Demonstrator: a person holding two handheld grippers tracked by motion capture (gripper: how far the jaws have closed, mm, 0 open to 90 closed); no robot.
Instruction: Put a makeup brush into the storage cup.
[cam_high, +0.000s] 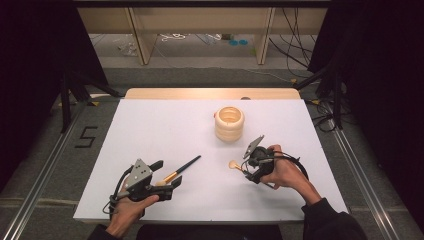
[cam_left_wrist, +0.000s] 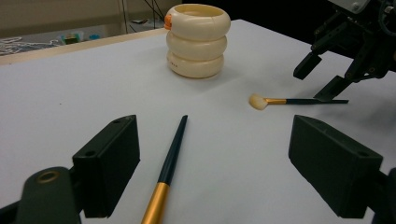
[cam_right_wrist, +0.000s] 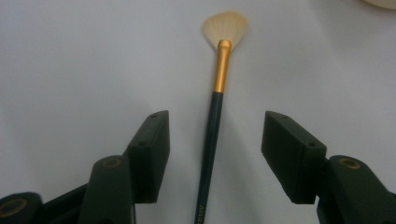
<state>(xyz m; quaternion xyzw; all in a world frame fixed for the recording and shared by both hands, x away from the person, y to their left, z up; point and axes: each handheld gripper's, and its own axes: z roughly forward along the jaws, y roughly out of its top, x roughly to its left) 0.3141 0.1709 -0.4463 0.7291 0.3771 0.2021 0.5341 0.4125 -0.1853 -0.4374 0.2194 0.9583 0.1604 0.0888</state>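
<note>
Nothing's in the cream ringed plastic cup (cam_high: 229, 123) yet: both dark-handled, gold-banded brushes, fan one (cam_right_wrist: 215, 107) & other (cam_left_wrist: 169, 164), lie on the white table (cam_high: 165, 125), w/ right tool (cam_right_wrist: 212, 154) & left tool (cam_left_wrist: 212, 170) apart around them, not pinching.

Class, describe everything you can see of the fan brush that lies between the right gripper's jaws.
The fan brush has a thin dark green handle, a gold metal-looking ferrule and a flat fan of pale cream bristles. It lies flat on the white table, in front of the cream holder and apart from it, bristles pointing away from the right gripper. Its handle runs between the jaws, which stand open either side with gaps, not touching it.
</note>
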